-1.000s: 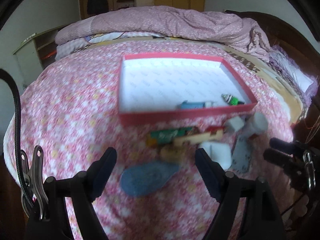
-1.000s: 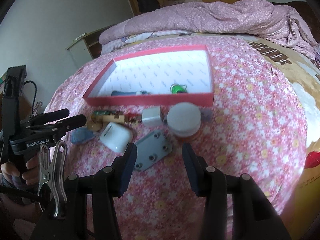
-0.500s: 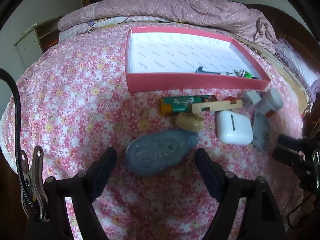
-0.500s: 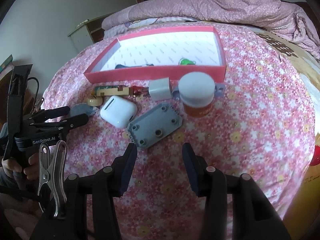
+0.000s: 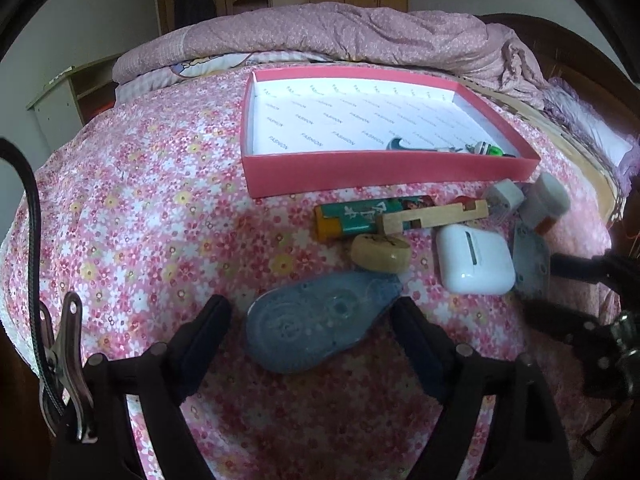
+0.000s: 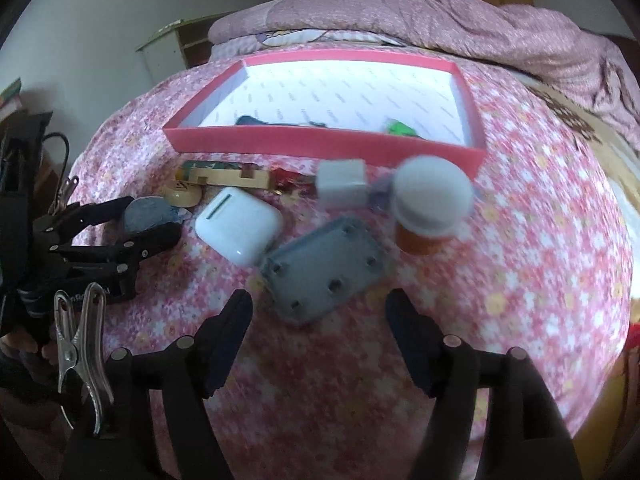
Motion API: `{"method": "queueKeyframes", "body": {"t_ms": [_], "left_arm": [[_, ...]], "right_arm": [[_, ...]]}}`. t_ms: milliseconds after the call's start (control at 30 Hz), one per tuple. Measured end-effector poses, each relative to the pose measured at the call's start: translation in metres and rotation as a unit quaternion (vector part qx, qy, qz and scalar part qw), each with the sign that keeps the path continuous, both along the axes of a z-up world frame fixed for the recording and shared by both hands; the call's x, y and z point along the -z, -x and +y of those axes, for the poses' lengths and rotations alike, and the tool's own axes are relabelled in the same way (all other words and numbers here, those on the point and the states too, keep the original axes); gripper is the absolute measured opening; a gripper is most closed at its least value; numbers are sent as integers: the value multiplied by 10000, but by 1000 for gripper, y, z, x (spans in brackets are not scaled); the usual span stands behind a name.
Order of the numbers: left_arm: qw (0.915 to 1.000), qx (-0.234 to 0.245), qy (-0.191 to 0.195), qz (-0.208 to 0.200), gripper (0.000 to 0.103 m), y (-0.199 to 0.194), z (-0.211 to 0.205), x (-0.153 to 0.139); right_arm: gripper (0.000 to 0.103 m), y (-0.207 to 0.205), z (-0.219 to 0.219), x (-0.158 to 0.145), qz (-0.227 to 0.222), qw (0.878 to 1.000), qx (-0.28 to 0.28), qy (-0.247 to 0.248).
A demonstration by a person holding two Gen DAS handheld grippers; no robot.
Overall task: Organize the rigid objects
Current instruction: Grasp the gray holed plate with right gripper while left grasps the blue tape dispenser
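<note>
Left gripper (image 5: 310,312): released, blue tape dispenser (image 5: 320,326) between its jaws, untouched. Right gripper (image 6: 318,312): jaws just widened, grey plate (image 6: 326,270) at twelve o'clock.

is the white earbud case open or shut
Shut. The white earbud case lies flat on the bedspread with its lid down; only a thin seam shows in both views.

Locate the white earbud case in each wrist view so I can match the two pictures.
Left wrist: white earbud case right of centre, beside the grey plate.
Right wrist: the case left of centre, touching that plate.
Shared landmark: red box lies behind it.
</note>
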State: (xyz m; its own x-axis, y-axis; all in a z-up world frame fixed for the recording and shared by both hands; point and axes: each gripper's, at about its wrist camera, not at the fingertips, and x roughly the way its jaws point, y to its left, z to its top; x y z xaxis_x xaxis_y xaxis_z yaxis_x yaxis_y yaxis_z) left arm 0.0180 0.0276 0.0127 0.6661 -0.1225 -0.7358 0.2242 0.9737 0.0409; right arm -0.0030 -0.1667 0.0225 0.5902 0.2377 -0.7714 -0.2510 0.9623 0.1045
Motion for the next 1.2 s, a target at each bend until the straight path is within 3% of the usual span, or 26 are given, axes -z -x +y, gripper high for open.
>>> {"method": "queueKeyframes", "body": {"t_ms": [233,300,367,567,700,900,1200], "left_arm": [[9999,-14,15,-143,87,4,0,1],[9999,10,18,-138,79,6,-1,0],[9999,130,-29,-96,73,10,-5,-2],[9975,679,-15,196,73,28,-23,-3],[9953,894,66,370,73,39,-33,-2],[9962,805,-142,291,73,43,-43,1],[9971,708,53,265,73,44,-38,-7]], "right_arm": [[74,-10,15,2,-163,9995,60,253],[74,-10,16,2,-199,9993,38,312],[68,-9,15,3,-236,9989,35,400],[52,-2,4,2,-230,9992,23,333],[50,4,-2,1,-207,9994,-7,263],[49,15,-12,3,-204,9997,-83,124],[49,24,-21,-3,-318,9993,-81,-189]]}}
